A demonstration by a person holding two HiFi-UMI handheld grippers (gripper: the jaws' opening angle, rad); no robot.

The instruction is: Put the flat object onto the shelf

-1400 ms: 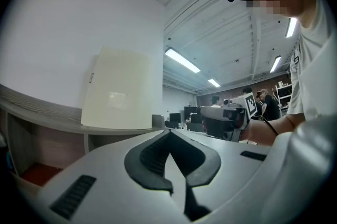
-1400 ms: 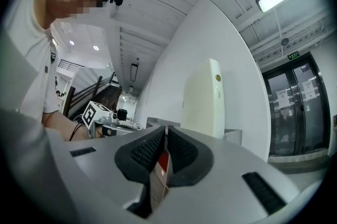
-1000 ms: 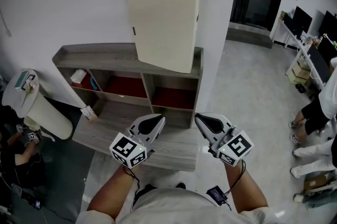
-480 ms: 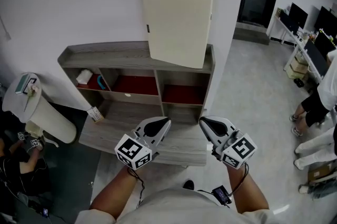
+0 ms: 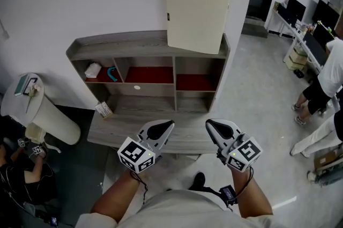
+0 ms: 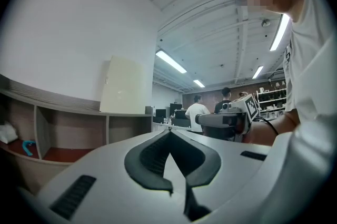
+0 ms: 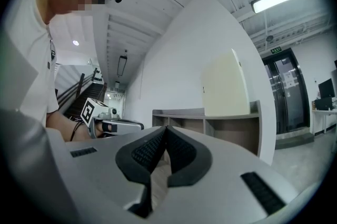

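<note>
The flat object, a cream board, stands upright on top of the grey wooden shelf unit, leaning against the white wall at the unit's right end. It shows too in the left gripper view as a pale board and in the right gripper view as a pale board. My left gripper and right gripper are held side by side well in front of the shelf, above its low front ledge. Both are shut with nothing between their jaws.
The shelf's cubbies hold a white wad and a teal item; a small tag lies on the ledge. A white cylinder bin stands at left. People stand at right on the grey floor.
The view has drawn back and shifted, so the shelf and board sit farther up and right in the picture. Both grippers stay shut and level, keeping their spacing.
</note>
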